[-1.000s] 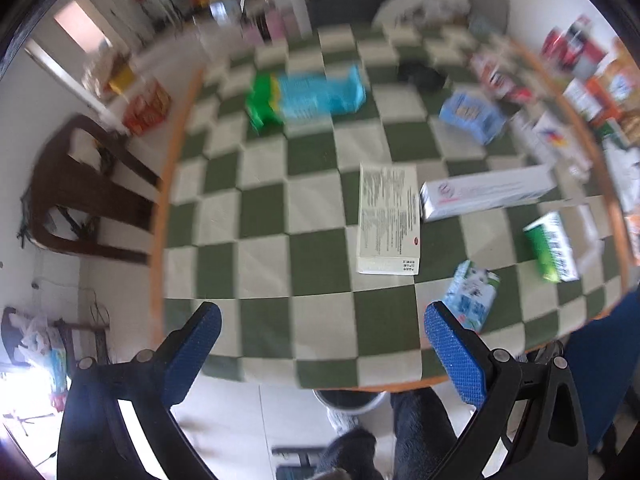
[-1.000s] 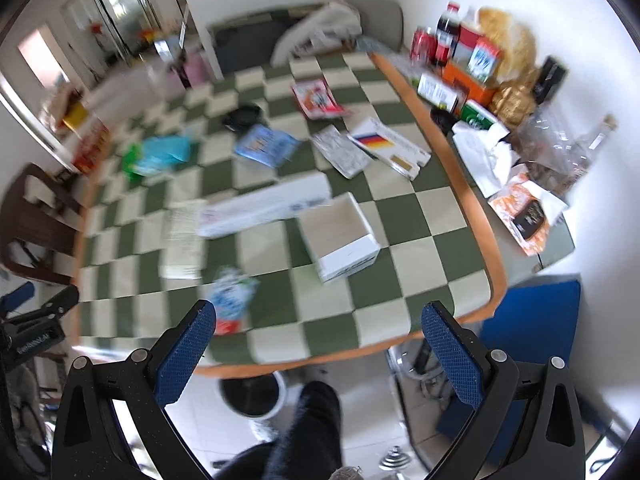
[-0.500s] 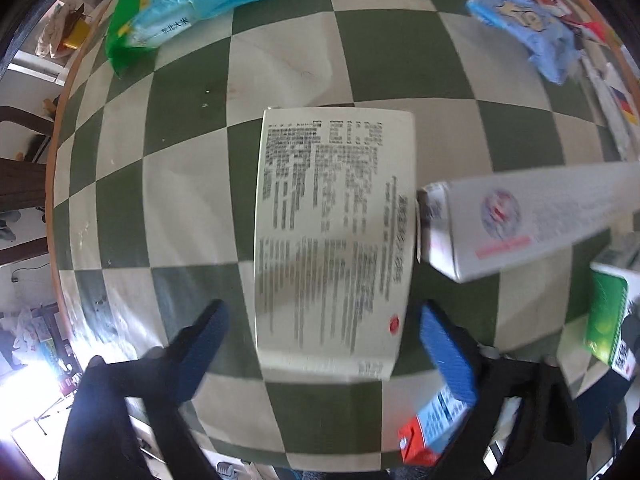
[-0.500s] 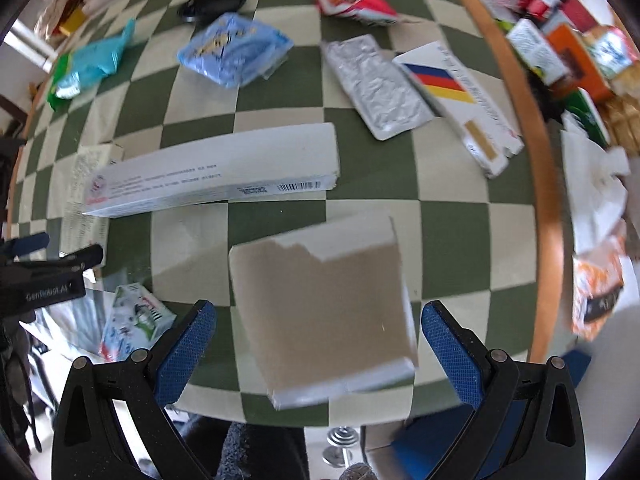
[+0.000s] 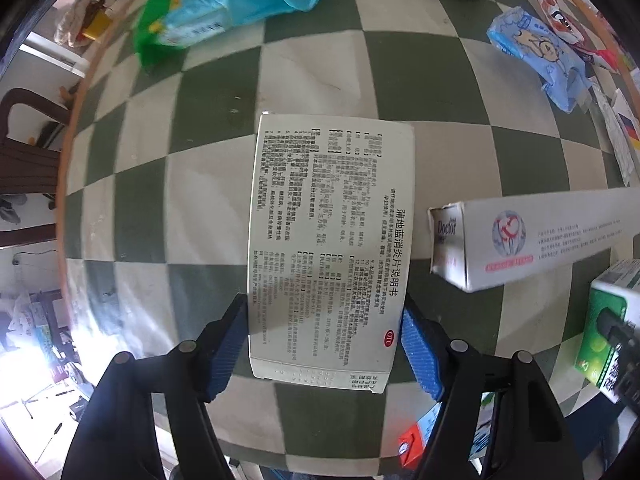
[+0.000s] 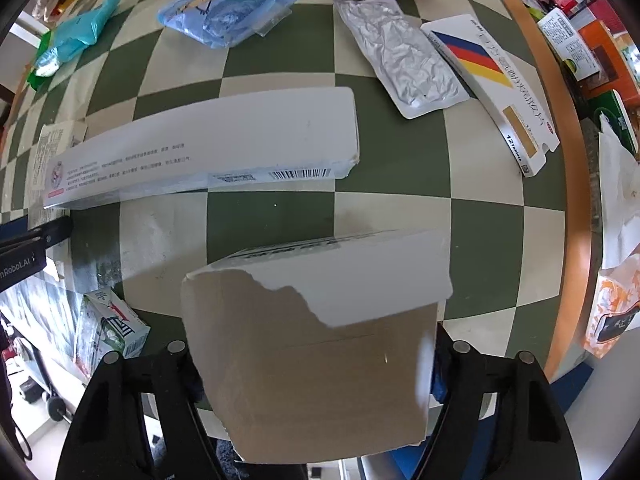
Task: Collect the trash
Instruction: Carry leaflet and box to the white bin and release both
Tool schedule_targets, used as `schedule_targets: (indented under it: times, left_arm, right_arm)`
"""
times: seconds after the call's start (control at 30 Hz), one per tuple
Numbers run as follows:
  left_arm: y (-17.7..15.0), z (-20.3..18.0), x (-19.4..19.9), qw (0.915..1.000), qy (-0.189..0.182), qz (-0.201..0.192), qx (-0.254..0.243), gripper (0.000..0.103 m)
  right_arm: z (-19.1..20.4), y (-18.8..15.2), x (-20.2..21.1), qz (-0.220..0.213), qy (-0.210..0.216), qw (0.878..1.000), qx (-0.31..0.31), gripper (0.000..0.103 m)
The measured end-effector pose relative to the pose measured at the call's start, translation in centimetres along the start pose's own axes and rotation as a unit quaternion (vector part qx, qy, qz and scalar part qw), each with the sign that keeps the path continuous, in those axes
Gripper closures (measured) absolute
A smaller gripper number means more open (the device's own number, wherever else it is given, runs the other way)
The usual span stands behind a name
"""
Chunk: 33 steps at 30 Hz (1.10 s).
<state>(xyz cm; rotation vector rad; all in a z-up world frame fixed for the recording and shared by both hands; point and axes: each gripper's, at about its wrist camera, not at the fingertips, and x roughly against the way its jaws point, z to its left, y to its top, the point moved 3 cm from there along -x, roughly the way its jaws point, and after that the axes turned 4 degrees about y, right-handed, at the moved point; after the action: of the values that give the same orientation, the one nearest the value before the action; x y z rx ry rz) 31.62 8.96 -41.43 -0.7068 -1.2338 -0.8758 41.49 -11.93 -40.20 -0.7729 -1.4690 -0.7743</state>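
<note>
Now lowered from above, left gripper [image 5: 323, 344] is closing around the leaflet [image 5: 328, 248], right gripper [image 6: 314, 364] around the torn box [image 6: 312, 360]; pickup judged imminent.

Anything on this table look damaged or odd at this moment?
Yes. The cardboard box between the right tool's closing jaws has its white outer layer torn off in a ragged line, leaving bare brown board. Further back, a silver foil pack lies crumpled. The leaflet looks intact.

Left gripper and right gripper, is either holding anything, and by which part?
Neither yet. Left gripper is closing around the leaflet box near end; right gripper around the torn cardboard box sides.
</note>
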Motion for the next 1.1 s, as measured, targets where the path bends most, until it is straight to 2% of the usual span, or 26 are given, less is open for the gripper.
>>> schedule_targets:
  times: [0.17,0.33,0.43,0.57,0.7,0.83,0.93,1.1]
  left_arm:
    - [-1.4,1.3,2.7,0.9997,0.005,-0.024,0.004,0.033]
    - [-3.8,2.8,4.9,0.9985,-0.011,-0.053,0.011,0.033]
    - [-6.4,4.5,6.7,0.997,-0.024,-0.073,0.015,0.033]
    - [-9.9,4.5,8.4,0.9939,-0.043,-0.101,0.013,0.033]
    - [-15.4,5.8,9.2,0.9909,-0.059,-0.121,0.005,0.033]
    - [-21.1,8.0,8.1,0.991,-0.078,-0.109,0.003,0.033]
    - [-25.3,9.2,5.8,0.9919,-0.1,-0.077,0.011,0.033]
    - [-29.7,9.9,-1.5,0.9907,-0.131,-0.009,0.036,0.033]
  right_arm:
    - [-0.4,-1.6,1.5,-0.019,0.016,0.999,-0.028,0.027]
    - [-0.7,-3.8,3.6,-0.044,0.034,0.997,-0.054,0.027]
    - [-0.2,-6.0,5.5,-0.067,0.047,0.994,-0.069,0.027]
    - [0.7,-9.6,8.8,-0.091,0.066,0.991,-0.079,0.027]
    - [3.3,-13.5,11.6,-0.115,0.075,0.987,-0.087,0.027]
    - [7.1,-20.7,11.8,-0.123,0.089,0.983,-0.105,0.027]
    - [9.2,-24.9,10.0,-0.108,0.098,0.983,-0.111,0.027]
    - [12.9,-31.3,3.5,-0.06,0.139,0.981,-0.126,0.027]
